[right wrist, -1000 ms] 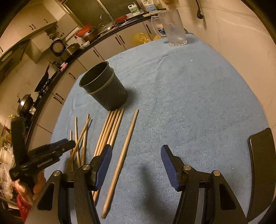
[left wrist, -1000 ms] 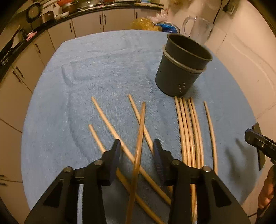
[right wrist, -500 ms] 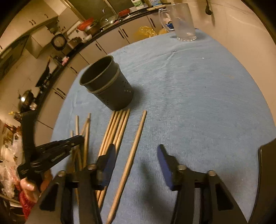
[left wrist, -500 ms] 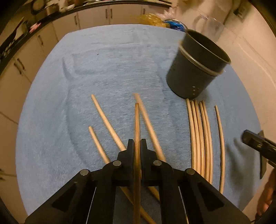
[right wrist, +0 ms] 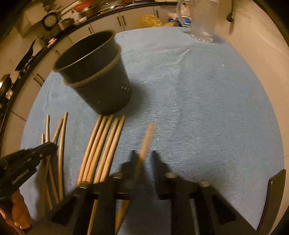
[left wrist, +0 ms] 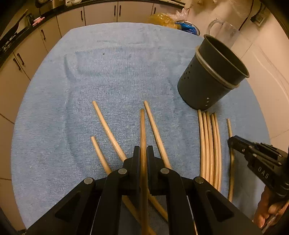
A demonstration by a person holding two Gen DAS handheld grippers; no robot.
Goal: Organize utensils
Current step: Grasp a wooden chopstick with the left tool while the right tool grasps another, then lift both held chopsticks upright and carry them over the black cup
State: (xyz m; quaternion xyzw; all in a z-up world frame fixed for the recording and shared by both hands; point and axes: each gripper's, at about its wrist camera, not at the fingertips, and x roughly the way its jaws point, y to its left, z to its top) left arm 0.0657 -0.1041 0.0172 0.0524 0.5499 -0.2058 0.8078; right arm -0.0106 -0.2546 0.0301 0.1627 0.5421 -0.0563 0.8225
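Note:
My left gripper (left wrist: 143,153) is shut on a wooden chopstick (left wrist: 142,126) that points forward over the blue towel (left wrist: 117,72). Three more chopsticks (left wrist: 106,123) lie loose under and beside it. A dark grey utensil holder (left wrist: 209,81) stands at the right, with a row of several chopsticks (left wrist: 209,144) in front of it. In the right wrist view, my right gripper (right wrist: 144,157) has its jaws narrowed around a single chopstick (right wrist: 146,141), blurred by motion, with a gap still showing on the right side. The holder (right wrist: 97,77) stands at the upper left there.
A clear glass jug (right wrist: 202,19) stands at the towel's far edge, also in the left wrist view (left wrist: 224,34). Yellow and blue bags (left wrist: 171,23) lie behind the towel. Kitchen cabinets (left wrist: 101,12) run along the back. A dark chair back (right wrist: 274,198) is at the right.
My left gripper shut on one chopstick and holds it. My right gripper moved left over the single chopstick and its jaws closed in around it.

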